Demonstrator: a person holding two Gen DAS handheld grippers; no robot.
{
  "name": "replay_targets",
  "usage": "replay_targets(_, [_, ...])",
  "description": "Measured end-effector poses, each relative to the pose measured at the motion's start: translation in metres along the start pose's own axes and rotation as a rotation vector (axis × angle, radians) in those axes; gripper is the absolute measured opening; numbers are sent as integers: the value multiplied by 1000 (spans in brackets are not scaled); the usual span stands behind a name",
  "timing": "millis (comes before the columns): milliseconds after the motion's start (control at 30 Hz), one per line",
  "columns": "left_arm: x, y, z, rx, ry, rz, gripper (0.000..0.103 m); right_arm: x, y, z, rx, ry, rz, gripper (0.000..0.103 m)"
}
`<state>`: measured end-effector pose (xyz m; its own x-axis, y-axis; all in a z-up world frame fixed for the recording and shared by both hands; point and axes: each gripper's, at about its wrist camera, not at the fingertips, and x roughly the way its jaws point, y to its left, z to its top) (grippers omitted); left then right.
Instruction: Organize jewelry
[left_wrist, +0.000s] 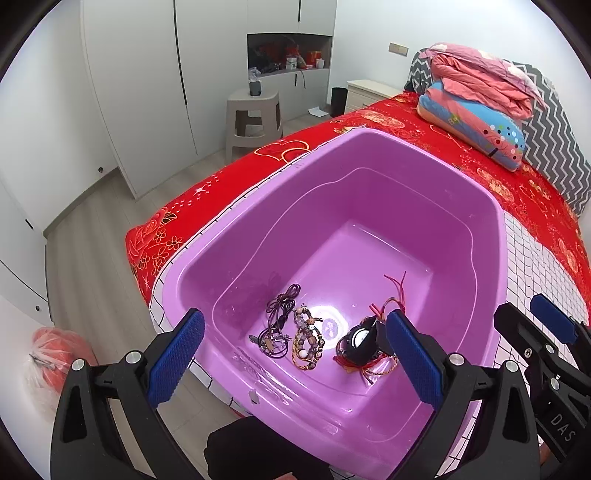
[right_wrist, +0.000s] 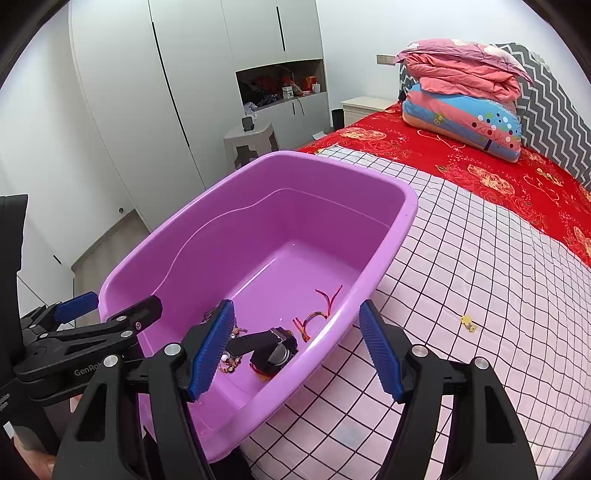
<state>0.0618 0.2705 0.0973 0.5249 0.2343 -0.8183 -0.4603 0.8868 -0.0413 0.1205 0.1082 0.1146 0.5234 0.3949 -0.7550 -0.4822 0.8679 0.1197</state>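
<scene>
The jewelry lies on the floor of a purple plastic tub (left_wrist: 229, 236), gathered toward its near end; a dark corded necklace (left_wrist: 279, 325) sits at about nine o'clock of the group, a beaded bracelet (left_wrist: 308, 341) of brown, white and gold beads just beside it at the centre, and a black watch (left_wrist: 360, 341) tangled with red and orange cords at three o'clock; loose red cord ends (left_wrist: 395, 286) reach toward one o'clock. In the right wrist view a small yellow charm (right_wrist: 467, 322) lies outside the tub on the pink checked sheet (right_wrist: 498, 295), at about three o'clock of the tub's rim.

The left gripper (left_wrist: 295, 360) hangs over the tub's near end, jaws spread wide with nothing between its blue pads; the right gripper (right_wrist: 297, 350) is likewise spread and empty, straddling the tub's right wall.

The tub rests on the checked sheet, which overlies a red floral bedspread (left_wrist: 517, 184); folded pink bedding and a pillow (left_wrist: 476, 107) are stacked at one o'clock; white wardrobes (left_wrist: 140, 92) and a grey stool (left_wrist: 253, 118) stand at eleven o'clock.
</scene>
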Motion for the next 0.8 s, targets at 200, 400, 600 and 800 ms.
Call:
replay_targets(200, [-1, 0, -1, 3, 0, -6, 97, -1, -1, -1, 2, 0, -1, 67])
replay_targets(400, [-2, 0, -1, 2, -1, -7, 97, -1, -1, -1, -2, -1, -5, 67])
replay_targets(600, [-2, 0, -1, 1, 0, -7, 97, -1, -2, -3, 2, 2, -5, 67])
replay_targets(800, [-1, -2, -2, 6, -1, -7, 97, -1, -3, -3, 3, 2, -5, 67])
